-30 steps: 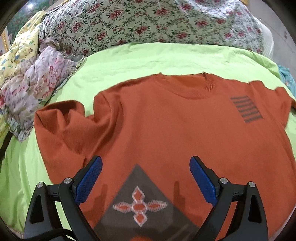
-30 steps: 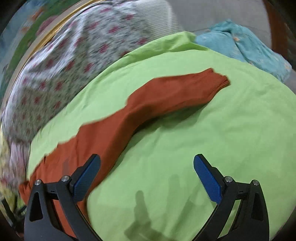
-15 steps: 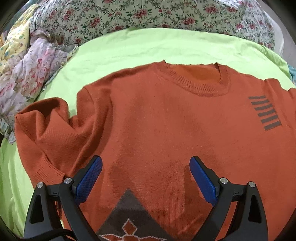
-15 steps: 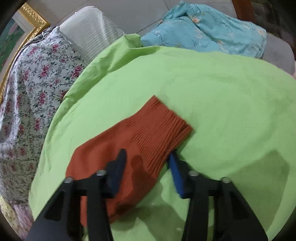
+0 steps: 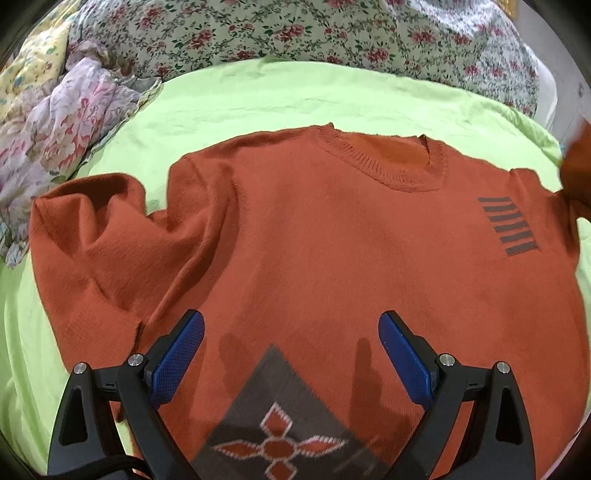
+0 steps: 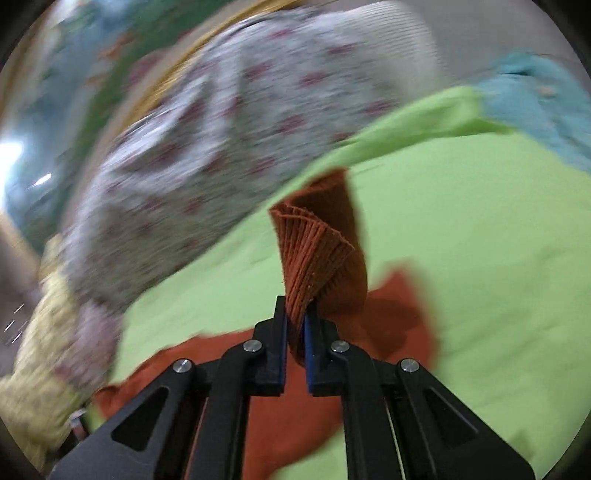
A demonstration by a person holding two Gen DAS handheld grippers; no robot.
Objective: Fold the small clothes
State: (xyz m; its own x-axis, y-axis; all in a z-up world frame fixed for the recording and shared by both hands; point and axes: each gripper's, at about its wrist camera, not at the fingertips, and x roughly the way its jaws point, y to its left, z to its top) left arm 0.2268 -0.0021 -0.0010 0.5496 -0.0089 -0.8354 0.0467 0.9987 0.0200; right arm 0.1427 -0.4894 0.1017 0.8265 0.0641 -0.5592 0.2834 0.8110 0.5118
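An orange-red knit sweater (image 5: 314, 240) lies face up on the lime green sheet (image 5: 258, 99), with a grey diamond motif at its hem and dark stripes on its chest. Its left sleeve is bunched at the left. My left gripper (image 5: 290, 350) is open and hovers over the sweater's lower front, holding nothing. My right gripper (image 6: 295, 332) is shut on the ribbed cuff of the other sleeve (image 6: 317, 251) and holds it lifted above the sheet (image 6: 480, 240). The rest of the sweater (image 6: 288, 406) lies below it. The right wrist view is motion-blurred.
A floral quilt (image 5: 295, 33) lies along the back of the bed. A crumpled pink floral cloth (image 5: 55, 125) sits at the left. A light blue cloth (image 6: 539, 99) lies past the sheet's far right edge.
My right gripper has closed on the sleeve cuff and lifted it off the sheet, swinging toward the sweater. My left gripper has pulled back slightly and stays open.
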